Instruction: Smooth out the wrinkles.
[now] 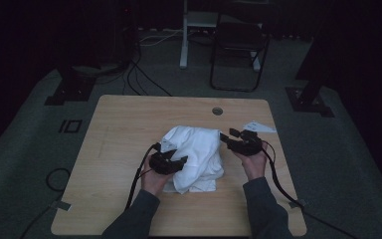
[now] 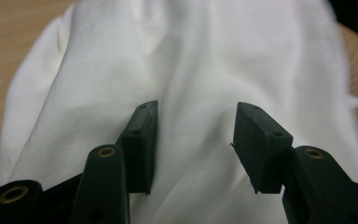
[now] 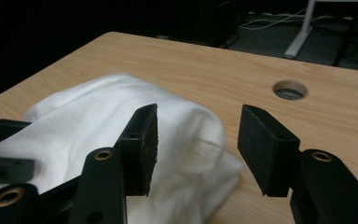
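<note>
At desk (image 1: 119, 129) centre lies the bunched white cloth (image 1: 195, 155), apparently unfolded. Left hand-held gripper (image 2: 196, 140) hovers over the cloth, right hand-held gripper (image 3: 198, 144) beside it; both stand apart, empty.

**White cloth bundled at the centre of the counter**

A white cloth (image 1: 195, 157) lies in a loose, rumpled heap on the wooden counter (image 1: 124, 129), near its middle and slightly toward the person's side. Its surface is soft and creased, with folds running lengthwise (image 2: 191, 70). One rounded end (image 3: 186, 126) rises in a mound; the lower edges spread flat against the counter.
</note>
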Motion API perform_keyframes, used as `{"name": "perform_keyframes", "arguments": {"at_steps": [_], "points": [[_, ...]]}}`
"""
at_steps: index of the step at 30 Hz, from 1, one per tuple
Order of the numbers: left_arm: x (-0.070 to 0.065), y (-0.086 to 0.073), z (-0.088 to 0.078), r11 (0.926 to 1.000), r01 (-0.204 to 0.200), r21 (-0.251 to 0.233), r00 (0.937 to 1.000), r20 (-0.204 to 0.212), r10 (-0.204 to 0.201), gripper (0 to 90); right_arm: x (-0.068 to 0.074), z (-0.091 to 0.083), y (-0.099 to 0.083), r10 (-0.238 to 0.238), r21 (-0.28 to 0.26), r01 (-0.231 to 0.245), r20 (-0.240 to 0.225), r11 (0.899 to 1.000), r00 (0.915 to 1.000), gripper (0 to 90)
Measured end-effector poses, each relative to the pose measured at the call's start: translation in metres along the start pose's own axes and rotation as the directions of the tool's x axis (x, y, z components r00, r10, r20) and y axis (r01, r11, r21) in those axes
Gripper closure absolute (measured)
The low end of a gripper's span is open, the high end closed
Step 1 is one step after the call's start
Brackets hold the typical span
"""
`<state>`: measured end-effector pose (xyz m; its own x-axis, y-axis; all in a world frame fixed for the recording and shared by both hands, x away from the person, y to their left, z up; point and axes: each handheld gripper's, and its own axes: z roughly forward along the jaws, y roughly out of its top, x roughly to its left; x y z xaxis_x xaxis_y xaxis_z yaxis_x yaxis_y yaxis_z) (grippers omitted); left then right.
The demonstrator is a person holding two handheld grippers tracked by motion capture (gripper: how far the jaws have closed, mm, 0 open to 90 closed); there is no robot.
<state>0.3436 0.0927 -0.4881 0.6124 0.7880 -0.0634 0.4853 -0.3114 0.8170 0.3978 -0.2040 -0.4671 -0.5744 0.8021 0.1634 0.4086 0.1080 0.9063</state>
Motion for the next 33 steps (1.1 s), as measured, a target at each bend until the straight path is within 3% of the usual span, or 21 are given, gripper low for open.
{"name": "perform_keyframes", "arguments": {"at_steps": [5,9,11,14,16,17,18,21,25,28,30,31,33], "points": [[-0.021,-0.008,-0.015,0.9986,-0.024,-0.047,0.9977,0.062,0.027,47.9,0.004,0.016,0.004,0.013,0.012,-0.013,-0.018,1.0,0.9998,46.5],[-0.044,-0.021,-0.008,0.9968,-0.077,-0.022,0.9885,0.129,0.079,47.8,0.002,0.028,0.003,0.037,0.039,-0.036,-0.032,0.999,0.9988,51.1],[-0.054,-0.028,0.001,0.9937,-0.112,-0.003,0.9873,0.113,0.111,47.9,0.0,0.033,0.002,0.055,0.052,-0.053,-0.042,0.997,0.9976,53.7],[-0.064,-0.035,0.015,0.985,-0.171,0.022,0.9819,0.086,0.169,55.1,-0.003,0.035,0.001,0.068,0.056,-0.065,-0.047,0.996,0.9966,70.9],[-0.066,-0.037,0.023,0.9768,-0.208,0.048,0.976,0.075,0.205,67.6,-0.004,0.033,0.001,0.062,0.06,-0.061,-0.015,0.996,0.9979,80.6],[-0.067,-0.038,0.026,0.9756,-0.211,0.061,0.9754,0.077,0.206,73.5,-0.005,0.031,0.002,0.07,0.056,-0.07,-0.003,0.996,0.9976,81.3],[-0.067,-0.039,0.027,0.9747,-0.214,0.064,0.9751,0.073,0.209,78.0,-0.006,0.028,0.002,0.08,0.044,-0.079,-0.012,0.996,0.9967,79.8],[-0.07,-0.041,0.029,0.9727,-0.225,0.058,0.9721,0.081,0.22,89.9,-0.007,0.021,0.003,0.088,-0.002,-0.089,-0.047,0.996,0.995,62.2],[-0.076,-0.04,0.029,0.9689,-0.241,0.056,0.9677,0.09,0.236,90.0,-0.001,0.021,0.006,0.065,-0.022,-0.066,-0.055,0.998,0.9964,52.1],[-0.079,-0.041,0.028,0.9695,-0.242,0.037,0.9686,0.066,0.24,90.0,0.003,0.028,0.007,0.058,0.005,-0.057,-0.065,0.998,0.9962,52.8],[-0.081,-0.042,0.026,0.9697,-0.243,0.019,0.9699,0.009,0.243,70.5,0.005,0.033,0.007,0.047,0.028,-0.045,-0.071,0.999,0.9964,54.7],[-0.082,-0.043,0.027,0.9693,-0.246,0.015,0.9694,0.005,0.246,60.1,0.006,0.035,0.006,0.046,0.036,-0.043,-0.076,0.998,0.9961,57.2],[-0.083,-0.044,0.032,0.9678,-0.25,0.03,0.968,-0.014,0.251,49.1,0.006,0.038,0.005,0.047,0.05,-0.043,-0.083,0.998,0.9954,71.3]]}}
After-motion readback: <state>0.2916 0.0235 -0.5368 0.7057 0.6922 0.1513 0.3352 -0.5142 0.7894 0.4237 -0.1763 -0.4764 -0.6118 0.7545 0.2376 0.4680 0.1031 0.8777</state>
